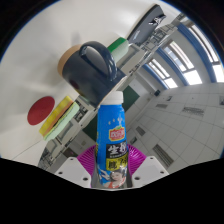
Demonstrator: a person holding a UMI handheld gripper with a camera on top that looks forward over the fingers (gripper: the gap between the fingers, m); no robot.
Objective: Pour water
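We've got the gripper [114, 170] pinching the blue-label bottle [114, 135], white cap up, long axis approx. in line w/ the fingers. The dark mug [88, 70] sits beyond the bottle, up-left of it; red lid [41, 110], probably, left of it.

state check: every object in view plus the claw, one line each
bottle: cap on, clamped between the claw's pads, lifted off the table, lined up with the claw
claw: shut on the bottle
dark mug: resting on the table, opening not visible
red disc: lying flat on the table
table: view tilted, so it looks slanted
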